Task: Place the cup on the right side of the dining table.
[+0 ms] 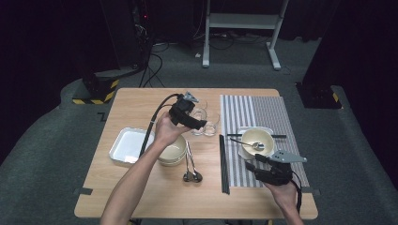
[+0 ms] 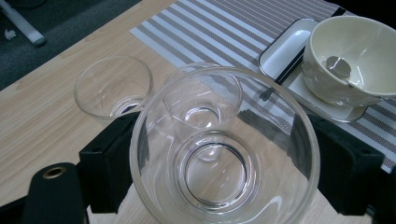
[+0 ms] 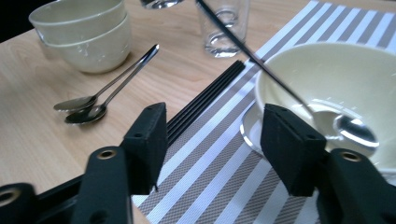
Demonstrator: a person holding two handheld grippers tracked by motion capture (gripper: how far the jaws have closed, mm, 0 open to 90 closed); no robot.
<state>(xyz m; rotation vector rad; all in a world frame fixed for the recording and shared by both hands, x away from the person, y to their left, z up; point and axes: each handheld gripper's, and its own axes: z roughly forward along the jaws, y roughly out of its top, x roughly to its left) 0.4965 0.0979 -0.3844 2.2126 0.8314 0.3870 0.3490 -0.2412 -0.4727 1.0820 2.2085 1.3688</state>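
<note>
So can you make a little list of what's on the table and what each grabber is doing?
left gripper: shut on a clear glass, held above the table
other glasses: two, standing on the wooden table
right gripper: open, nothing between its jaws, over the striped mat
cream bowl: on a white tray, spoon inside
stacked bowls: left of the mat
spare spoons: two, beside the stacked bowls

High overhead; two close claw-cameras, sharing cream bowl (image 2: pixel 355 56).

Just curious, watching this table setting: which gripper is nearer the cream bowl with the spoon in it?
Right. The right gripper hovers just in front of that bowl, jaws apart and empty. The left gripper is farther off, holding a glass left of the striped mat.
</note>
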